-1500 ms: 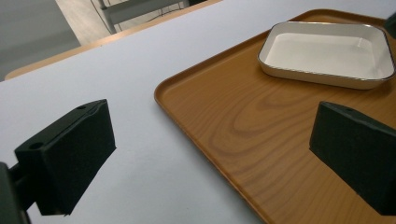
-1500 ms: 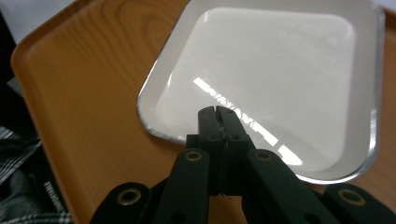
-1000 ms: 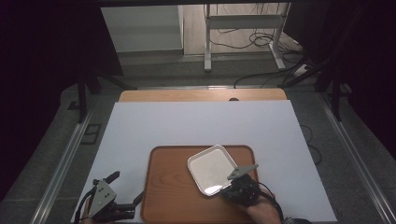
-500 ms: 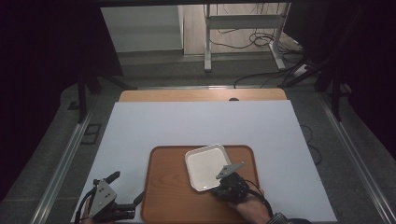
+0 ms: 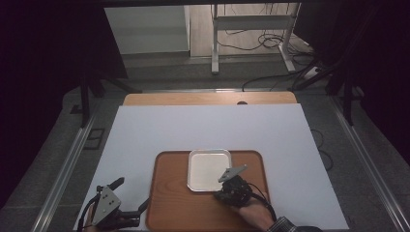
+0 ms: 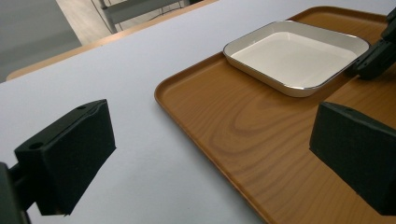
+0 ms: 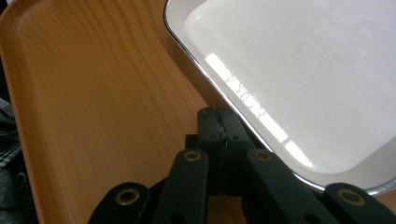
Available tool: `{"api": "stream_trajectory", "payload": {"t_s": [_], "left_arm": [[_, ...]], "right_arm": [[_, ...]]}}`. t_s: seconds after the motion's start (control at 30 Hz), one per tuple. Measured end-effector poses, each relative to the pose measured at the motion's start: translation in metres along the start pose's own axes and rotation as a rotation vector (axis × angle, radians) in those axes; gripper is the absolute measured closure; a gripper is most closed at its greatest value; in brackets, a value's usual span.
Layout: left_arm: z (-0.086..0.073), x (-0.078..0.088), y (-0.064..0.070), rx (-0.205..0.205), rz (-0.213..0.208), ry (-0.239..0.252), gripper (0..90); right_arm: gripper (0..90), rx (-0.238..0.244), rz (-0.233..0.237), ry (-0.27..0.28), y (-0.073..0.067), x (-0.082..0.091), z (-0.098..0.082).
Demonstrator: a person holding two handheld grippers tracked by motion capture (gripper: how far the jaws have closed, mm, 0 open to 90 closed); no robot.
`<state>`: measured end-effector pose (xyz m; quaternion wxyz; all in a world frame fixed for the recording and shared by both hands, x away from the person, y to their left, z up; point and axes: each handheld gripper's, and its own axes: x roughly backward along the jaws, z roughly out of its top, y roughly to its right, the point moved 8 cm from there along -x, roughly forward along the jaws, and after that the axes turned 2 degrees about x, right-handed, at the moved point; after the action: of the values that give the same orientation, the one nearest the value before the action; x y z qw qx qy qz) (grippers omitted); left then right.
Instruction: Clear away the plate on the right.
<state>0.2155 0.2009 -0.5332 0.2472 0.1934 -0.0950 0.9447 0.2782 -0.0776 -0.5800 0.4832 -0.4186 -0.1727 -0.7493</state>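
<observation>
The white dish [image 5: 209, 169] sits on the wooden tray [image 5: 174, 208], its near corner touching the tip of the right tongs [image 5: 223, 192]. Those tongs are shut tight, nothing between them. A hard push could make the dish slide or tip. The left tongs [image 5: 129, 196] wait open over the tabletop [image 5: 203, 125], far off.

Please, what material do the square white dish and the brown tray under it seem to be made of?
The dish looks like enamelled metal or glazed ceramic, I cannot tell which: glossy white surface with bright reflections and a thin silvery, metal-like rim. The tray looks like wood or a wood-grain laminate: warm brown with visible grain lines, a smooth satin sheen and a raised rounded edge.
</observation>
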Motion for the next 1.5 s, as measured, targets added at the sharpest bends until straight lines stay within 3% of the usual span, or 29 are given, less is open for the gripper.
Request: {"api": "stream_trajectory", "payload": {"t_s": [0.5,1.17,1.5], "left_arm": [[0.0,0.001,0.0,0.002,0.001,0.003,0.0],[0.002,0.002,0.001,0.066,-0.037,0.004,0.1],[0.001,0.002,0.002,0.062,-0.039,0.0,0.2]], "right_arm": [[85.8,0.002,0.001,0.011,-0.002,0.002,0.001],[78.6,0.0,0.001,0.047,-0.004,0.011,0.006],[73.5,0.0,-0.018,0.074,-0.002,0.017,0.01]]}}
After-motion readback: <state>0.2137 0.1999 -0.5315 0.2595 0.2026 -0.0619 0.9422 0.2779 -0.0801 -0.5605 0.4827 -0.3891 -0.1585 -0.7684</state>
